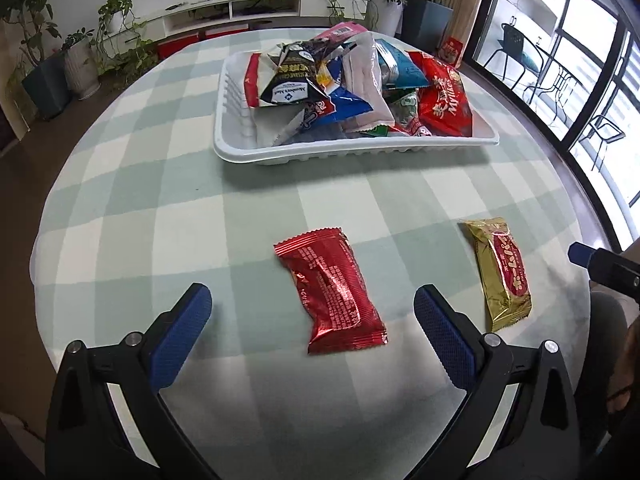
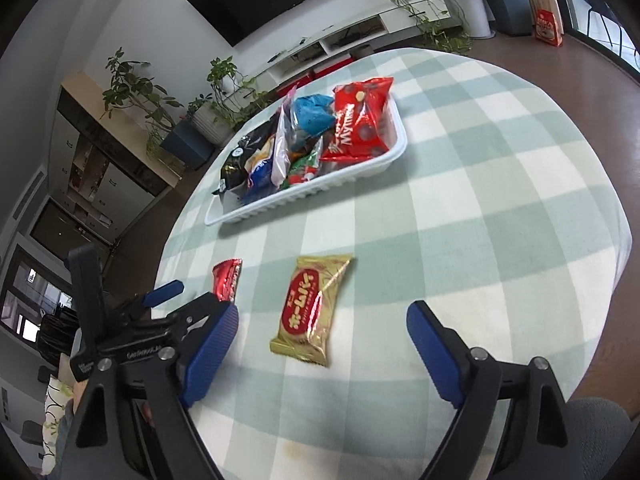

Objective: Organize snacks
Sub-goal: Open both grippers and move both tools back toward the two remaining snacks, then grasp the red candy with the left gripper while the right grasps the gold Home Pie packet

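A: Room on the left? Edge?

B: Tablecloth (image 1: 168, 200) curves off close by my left gripper (image 1: 312, 304), bare checks btwn it and the rim. Its jaws spread wide, nothing pinched; red snack pack (image 1: 330, 290) lies flat on the cloth btwn the fingers, not touched.

A: Middle?

B: White tray (image 1: 360, 152) further back, heaped w/ snack bags, well apart from both loose packs. Open cloth btwn tray and packs.

A: Right side?

B: Gold snack pack (image 2: 310, 312) flat on cloth, just ahead of my right gripper (image 2: 322, 326), jaws wide apart, holding nothing. Left gripper's body sits just beside my right one's left finger (image 2: 208, 344), tight there. Cloth to the right is bare up to the rim.
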The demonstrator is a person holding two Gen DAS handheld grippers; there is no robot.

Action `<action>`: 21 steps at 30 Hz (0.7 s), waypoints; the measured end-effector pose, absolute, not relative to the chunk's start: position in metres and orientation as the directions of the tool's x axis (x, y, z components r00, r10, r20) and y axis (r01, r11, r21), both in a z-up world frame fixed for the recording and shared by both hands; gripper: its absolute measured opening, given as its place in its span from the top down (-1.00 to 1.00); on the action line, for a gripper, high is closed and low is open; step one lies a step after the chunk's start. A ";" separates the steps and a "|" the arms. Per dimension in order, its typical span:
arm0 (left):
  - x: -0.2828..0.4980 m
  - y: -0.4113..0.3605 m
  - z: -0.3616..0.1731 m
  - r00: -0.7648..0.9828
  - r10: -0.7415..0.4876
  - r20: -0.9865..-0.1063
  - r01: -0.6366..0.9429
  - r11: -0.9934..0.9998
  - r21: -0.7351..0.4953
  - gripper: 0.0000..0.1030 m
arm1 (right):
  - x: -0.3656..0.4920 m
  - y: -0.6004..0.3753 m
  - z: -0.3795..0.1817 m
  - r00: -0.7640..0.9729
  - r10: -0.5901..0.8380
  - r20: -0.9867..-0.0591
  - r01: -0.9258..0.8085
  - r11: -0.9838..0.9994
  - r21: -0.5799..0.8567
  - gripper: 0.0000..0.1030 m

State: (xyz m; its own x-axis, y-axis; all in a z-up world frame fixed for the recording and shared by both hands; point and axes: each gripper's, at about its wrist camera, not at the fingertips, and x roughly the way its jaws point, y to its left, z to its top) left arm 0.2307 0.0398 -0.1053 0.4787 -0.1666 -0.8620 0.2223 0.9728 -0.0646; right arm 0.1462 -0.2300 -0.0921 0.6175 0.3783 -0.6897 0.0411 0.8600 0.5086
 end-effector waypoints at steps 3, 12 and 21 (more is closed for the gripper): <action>0.238 0.035 -0.111 0.464 -0.152 -0.872 0.217 0.975 -0.055 -0.98 | 0.140 -0.229 -0.095 0.613 0.384 -0.690 0.039 0.858 0.512 -0.71; 0.246 0.028 -0.122 0.446 -0.118 -0.888 0.215 0.976 -0.022 -0.80 | 0.133 -0.227 -0.102 0.604 0.384 -0.698 0.039 0.861 0.507 -0.71; 0.251 0.023 -0.121 0.458 -0.100 -0.884 0.222 0.975 0.005 -0.54 | 0.132 -0.220 -0.103 0.598 0.379 -0.706 0.026 0.871 0.490 -0.71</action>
